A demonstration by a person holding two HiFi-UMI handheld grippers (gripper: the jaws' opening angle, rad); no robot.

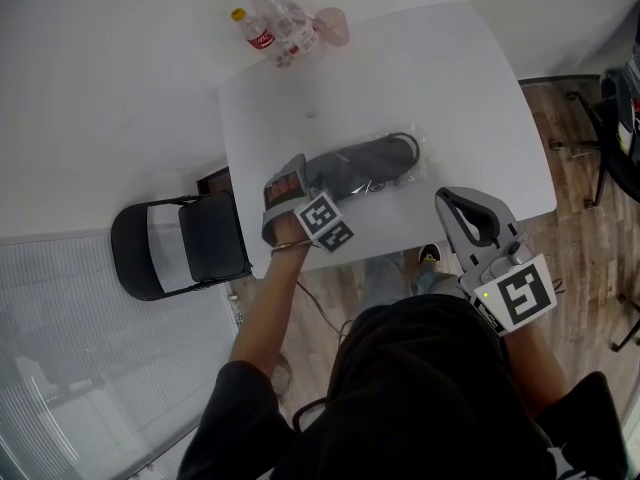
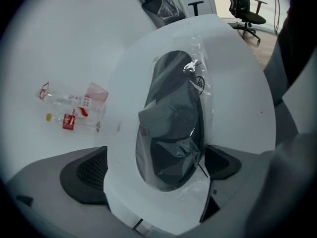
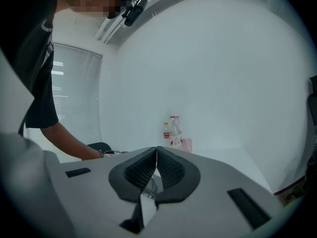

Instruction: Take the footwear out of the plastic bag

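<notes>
a dark grey shoe [image 2: 171,133] is lying inside a clear plastic bag [image 2: 200,58] on the white table [image 1: 450,68]. the left gripper [image 2: 153,170] is straddling the bag's near end, jaws spread wide. the right gripper [image 3: 156,152] is hovering with jaws pressed together, empty.

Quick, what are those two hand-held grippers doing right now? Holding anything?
Left hand-held gripper: open, jaws either side of the bagged shoe, not gripping it.
Right hand-held gripper: closed, empty.
</notes>
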